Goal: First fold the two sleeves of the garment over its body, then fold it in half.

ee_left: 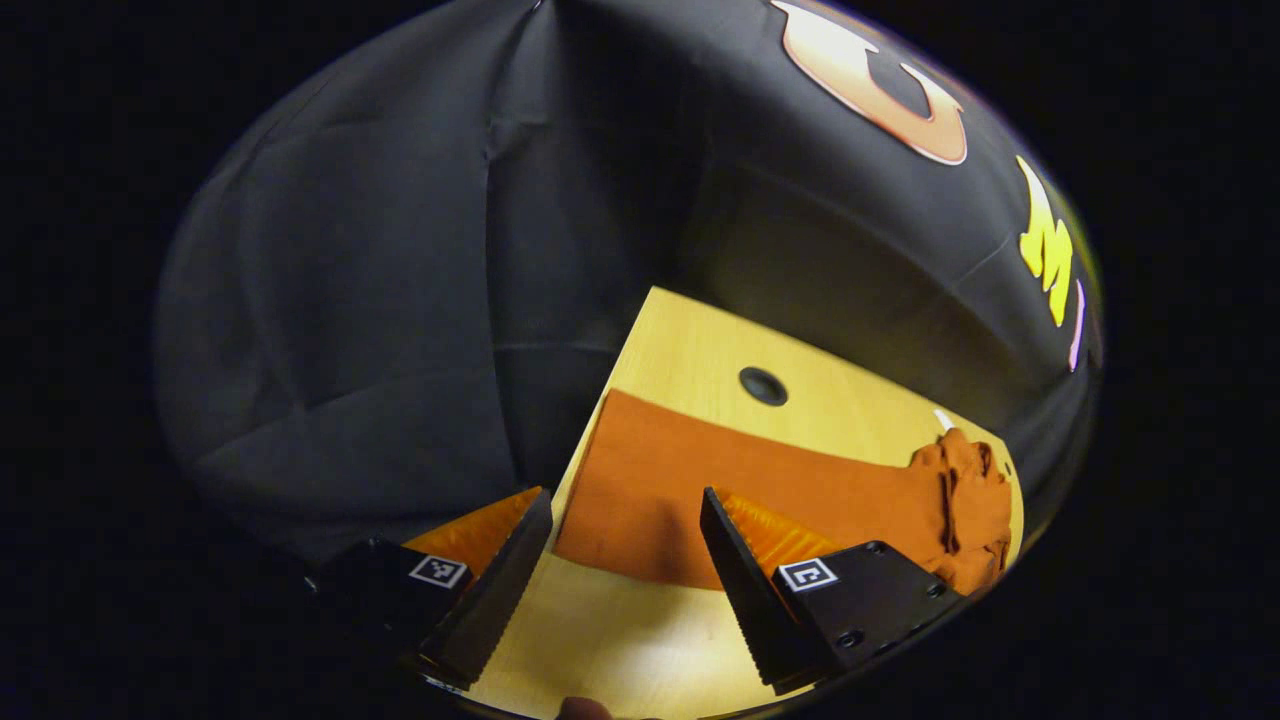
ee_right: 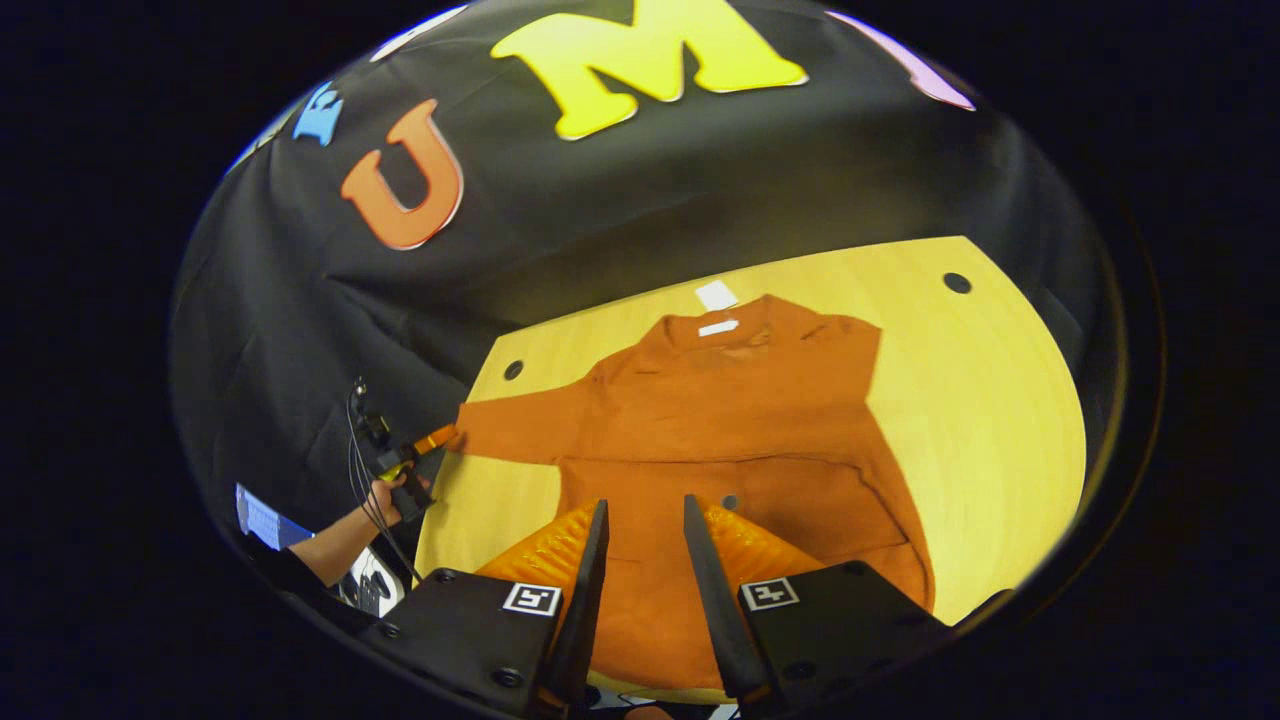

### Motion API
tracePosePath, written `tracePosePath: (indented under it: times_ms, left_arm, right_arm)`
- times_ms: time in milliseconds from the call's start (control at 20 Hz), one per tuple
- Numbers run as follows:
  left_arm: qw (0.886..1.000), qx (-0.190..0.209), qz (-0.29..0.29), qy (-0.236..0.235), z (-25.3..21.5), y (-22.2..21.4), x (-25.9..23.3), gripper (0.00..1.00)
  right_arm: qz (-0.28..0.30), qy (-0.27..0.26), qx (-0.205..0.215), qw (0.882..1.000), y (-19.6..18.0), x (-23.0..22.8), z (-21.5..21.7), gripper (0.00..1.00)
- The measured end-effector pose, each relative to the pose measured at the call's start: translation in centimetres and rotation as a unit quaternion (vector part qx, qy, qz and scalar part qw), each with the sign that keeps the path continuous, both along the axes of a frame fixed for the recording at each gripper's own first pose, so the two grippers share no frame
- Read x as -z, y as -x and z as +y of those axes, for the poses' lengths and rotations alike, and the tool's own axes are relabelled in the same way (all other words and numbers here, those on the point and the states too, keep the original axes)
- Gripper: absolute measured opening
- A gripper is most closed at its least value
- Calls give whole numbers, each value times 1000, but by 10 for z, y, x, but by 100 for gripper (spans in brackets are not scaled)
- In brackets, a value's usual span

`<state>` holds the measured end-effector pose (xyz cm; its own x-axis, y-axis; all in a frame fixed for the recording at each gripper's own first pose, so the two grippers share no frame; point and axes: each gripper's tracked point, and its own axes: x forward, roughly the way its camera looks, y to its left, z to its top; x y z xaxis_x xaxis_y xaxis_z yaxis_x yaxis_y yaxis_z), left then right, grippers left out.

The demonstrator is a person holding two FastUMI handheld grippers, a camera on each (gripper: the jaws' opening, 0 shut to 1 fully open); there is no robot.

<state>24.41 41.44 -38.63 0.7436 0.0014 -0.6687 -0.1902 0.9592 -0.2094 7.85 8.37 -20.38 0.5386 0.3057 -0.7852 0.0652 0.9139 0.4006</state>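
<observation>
- garment (ee_right: pixel 740 420) orange, lies flat on the wooden tabletop (ee_right: pixel 1000 400), collar toward the booth wall, hem toward the right gripper (ee_right: pixel 640 560)
- one sleeve (ee_right: pixel 510 430) stretched out flat to the side, cuff at the tabletop edge; in the left gripper view this same sleeve (ee_left: pixel 700 480) runs across toward the bunched body (ee_left: pixel 965 500)
- opposite side looks already laid over the body, diagonal fold edge visible in the right gripper view; judged, not certain
- left gripper (ee_left: pixel 625 560): jaws wide apart, nothing between them, hovering just short of the cuff end; also seen far off in the right gripper view (ee_right: pixel 420 455), held by a hand (ee_right: pixel 385 495), right at the cuff
- right gripper: jaws apart with a narrow gap, holding nothing, above the hem area
- step in hand: first stage, sleeve folding; approach to the outstretched sleeve, no grasp yet
- next move calls for: left jaws lower onto the cuff, pinch the fabric edge, lift and carry it across onto the body; right gripper likely only needs to steady the body or wait
- half fold not yet begun
- round holes (ee_right: pixel 957 283) in the tabletop, white tag (ee_right: pixel 716 295) by the collar
</observation>
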Motion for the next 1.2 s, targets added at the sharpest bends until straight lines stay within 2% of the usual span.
tracePosePath:
  times_ms: [50,100,150,250,300,350,450,550,600,700,850,1000,1200]
  left_arm:
    - [1000,-1,-12,5,-4,-5,3,84]
    - [1000,-9,-9,3,-5,-5,4,84]
    - [1000,-11,12,-12,-3,2,9,96]
    - [998,-19,16,-66,-8,5,19,95]
    - [995,-20,12,-97,-7,3,23,88]
    - [993,-22,4,-114,-6,-1,23,86]
    - [993,-29,1,-114,-24,-6,21,51]
    - [990,-29,9,-139,-24,-3,22,16]
    - [991,-28,2,-132,-27,-7,19,9]
    - [997,-36,-8,-69,-38,-8,-1,3]
    - [995,-47,-87,-2,-48,-23,-71,3]
    - [990,-20,-138,18,-62,-24,-139,3]
    - [983,29,-180,28,-136,-21,-219,3]
  right_arm:
    - [0,0,11,1000,-1,-2,-6,51]
    - [1,-1,19,1000,-2,-2,-10,51]
    - [1,-4,24,1000,-3,-1,-10,51]
    - [2,-9,30,999,-4,3,-7,51]
    - [5,-17,30,999,-2,3,-1,51]
    - [7,-18,24,1000,2,4,3,51]
    - [0,-6,7,1000,4,6,3,51]
    - [-2,-4,4,1000,7,3,1,51]
    - [-2,-8,8,1000,8,0,-1,51]
    - [-12,-13,19,1000,9,-12,-12,51]
    - [-27,-17,28,999,12,-22,-28,51]
    - [-36,-34,28,998,14,-24,-32,51]
    - [-56,-61,11,996,22,-33,-37,51]
